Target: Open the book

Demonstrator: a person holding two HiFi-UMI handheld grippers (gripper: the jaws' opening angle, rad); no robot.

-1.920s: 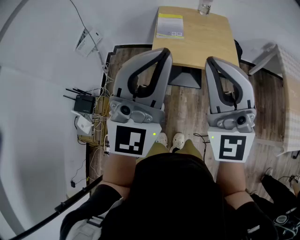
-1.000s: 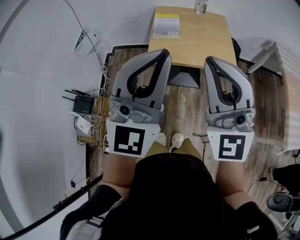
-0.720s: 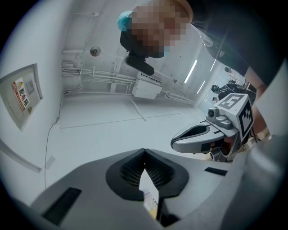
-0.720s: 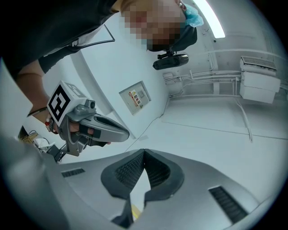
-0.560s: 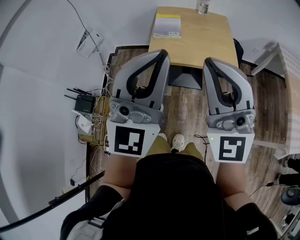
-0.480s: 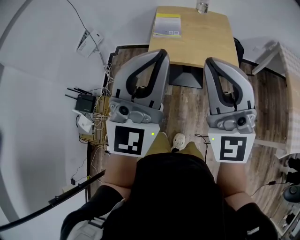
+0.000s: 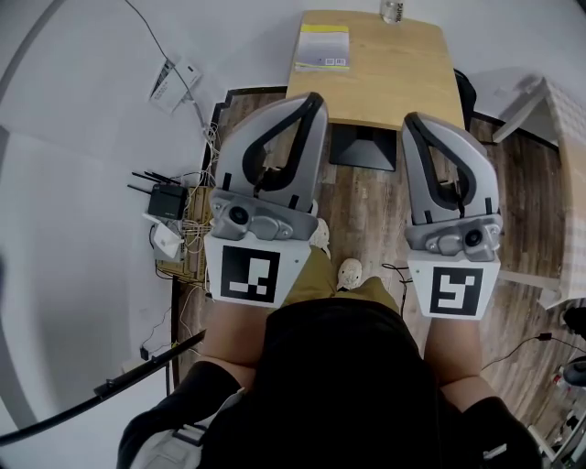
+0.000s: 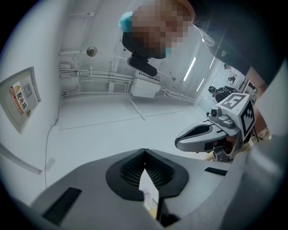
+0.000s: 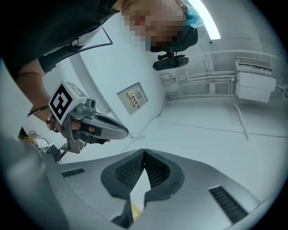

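Note:
A closed book (image 7: 321,48) with a yellow and white cover lies on the far left corner of the wooden table (image 7: 403,78), well ahead of both grippers. In the head view my left gripper (image 7: 311,99) and right gripper (image 7: 414,119) are held side by side above the floor, short of the table's near edge. Both point up toward a white wall and ceiling. The left gripper (image 8: 144,150) has its tips touching with nothing between them. So does the right gripper (image 9: 144,150).
A clear bottle (image 7: 392,11) stands at the table's far edge. The table's dark base (image 7: 364,147) sits on the wooden floor. A black router (image 7: 165,201) and loose cables lie by the wall at left. A white table (image 7: 558,128) stands at right.
The person has taken a step toward the table, one shoe now ahead of the other. Both grippers keep the same pose and stay shut.

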